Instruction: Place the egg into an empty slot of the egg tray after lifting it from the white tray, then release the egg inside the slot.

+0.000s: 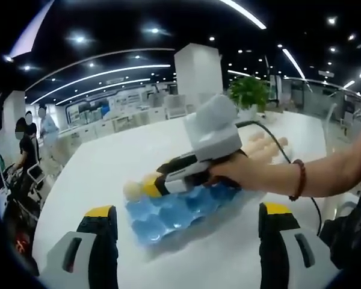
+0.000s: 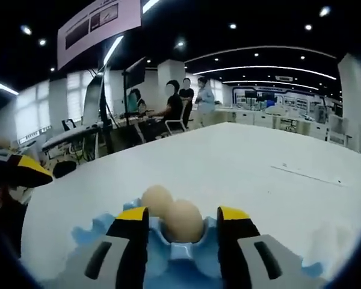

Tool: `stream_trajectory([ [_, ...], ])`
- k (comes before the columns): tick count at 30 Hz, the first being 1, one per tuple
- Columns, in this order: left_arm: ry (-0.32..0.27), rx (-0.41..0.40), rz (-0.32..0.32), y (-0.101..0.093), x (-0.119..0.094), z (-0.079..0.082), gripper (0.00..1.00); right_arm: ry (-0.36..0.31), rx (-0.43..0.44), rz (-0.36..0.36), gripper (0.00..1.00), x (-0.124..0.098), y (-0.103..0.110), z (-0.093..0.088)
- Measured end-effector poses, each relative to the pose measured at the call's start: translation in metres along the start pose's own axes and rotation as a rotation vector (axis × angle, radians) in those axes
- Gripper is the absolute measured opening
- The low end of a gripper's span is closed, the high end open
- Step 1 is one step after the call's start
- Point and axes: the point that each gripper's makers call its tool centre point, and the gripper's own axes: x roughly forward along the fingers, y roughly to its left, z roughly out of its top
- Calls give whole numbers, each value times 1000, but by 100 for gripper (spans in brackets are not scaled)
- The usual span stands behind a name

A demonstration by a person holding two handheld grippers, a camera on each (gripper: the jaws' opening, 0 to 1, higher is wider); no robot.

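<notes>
The blue egg tray [image 1: 186,211] lies on the white table just ahead of my left gripper [image 1: 186,209], whose jaws stand wide apart with nothing between them. A hand holds my right gripper [image 1: 151,188] over the tray's far left end, next to an egg [image 1: 132,190]. In the right gripper view, one egg [image 2: 183,220] rests in a slot of the blue tray [image 2: 87,236] between the jaws of my right gripper [image 2: 183,211], with a thin gap on each side. A second egg [image 2: 156,199] sits in the slot behind it.
The white table [image 2: 246,162] stretches far ahead. People sit at desks [image 2: 168,111] beyond its far end. A cable [image 1: 277,135] trails from the right gripper across the table. A potted plant [image 1: 248,93] stands at the back. My left gripper's tip [image 2: 21,171] shows at the left edge.
</notes>
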Motion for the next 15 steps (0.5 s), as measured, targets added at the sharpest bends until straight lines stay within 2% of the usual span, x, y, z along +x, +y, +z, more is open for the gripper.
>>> stream_trajectory([
  [4,-3,-3,-6,-2,1,0,100,-18,54,27,55,-5,1,3],
  [10,-2,1,-8,-5,2,1,100,-34,35,31,55,-15,-2,5],
  [15,-11,-7,-2,-4,2,3,100,-48,30,10,55,-26,-13,7],
])
